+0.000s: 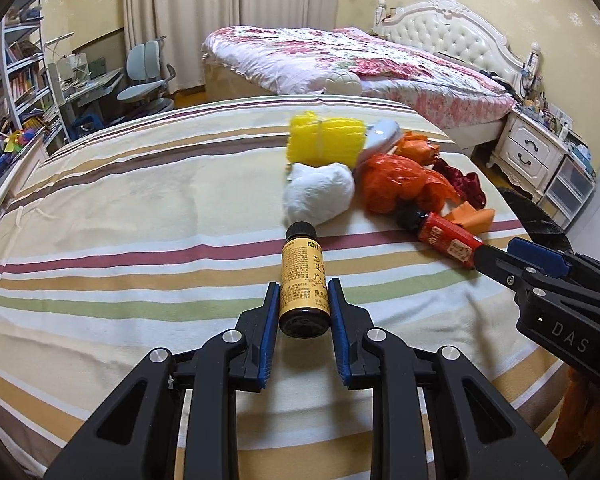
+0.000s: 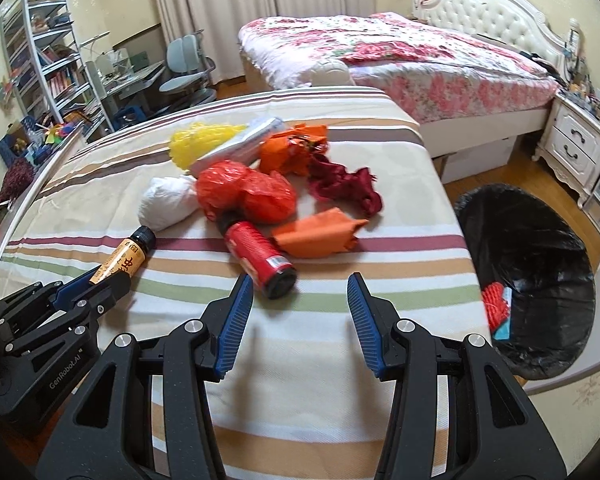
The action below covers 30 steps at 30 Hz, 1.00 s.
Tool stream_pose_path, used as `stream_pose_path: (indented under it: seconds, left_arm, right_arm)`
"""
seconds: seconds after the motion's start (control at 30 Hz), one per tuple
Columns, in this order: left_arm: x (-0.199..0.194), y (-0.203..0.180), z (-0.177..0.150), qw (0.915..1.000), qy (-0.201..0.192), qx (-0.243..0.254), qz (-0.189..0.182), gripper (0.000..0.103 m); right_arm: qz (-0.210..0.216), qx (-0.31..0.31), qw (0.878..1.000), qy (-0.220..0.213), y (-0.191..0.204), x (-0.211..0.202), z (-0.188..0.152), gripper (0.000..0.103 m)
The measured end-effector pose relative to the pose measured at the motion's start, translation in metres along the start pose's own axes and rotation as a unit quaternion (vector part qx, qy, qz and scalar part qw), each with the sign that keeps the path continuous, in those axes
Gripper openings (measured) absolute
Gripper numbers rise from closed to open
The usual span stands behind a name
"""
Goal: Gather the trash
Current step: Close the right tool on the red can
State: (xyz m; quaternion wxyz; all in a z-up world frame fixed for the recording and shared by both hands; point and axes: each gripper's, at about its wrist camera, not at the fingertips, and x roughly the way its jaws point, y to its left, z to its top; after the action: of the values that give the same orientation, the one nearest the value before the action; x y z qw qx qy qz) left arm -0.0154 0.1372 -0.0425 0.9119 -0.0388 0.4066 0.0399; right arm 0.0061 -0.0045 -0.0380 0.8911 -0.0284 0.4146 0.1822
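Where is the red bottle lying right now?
The red bottle lies on the striped cloth, just ahead of the open right gripper, its cap end against the orange plastic bag.
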Motion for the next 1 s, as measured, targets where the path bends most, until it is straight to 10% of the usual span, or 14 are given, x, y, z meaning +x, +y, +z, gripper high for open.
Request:
stream_pose_path:
  seconds: [0.7,1.0]
  left_arm:
    - [0.009,0.035,0.005,0.9995,0.002,-0.031,0.005,0.025]
    - [0.007,0.033,0.005,0.9996,-0.001,-0.028,0.003,0.025]
  right_arm:
    - [0.02,-0.044,0.998,0.036,0.04,0.034,0.016,0.048]
    - [0.012,-0.058,0.998,0.036,0.045,0.033,0.009,0.024]
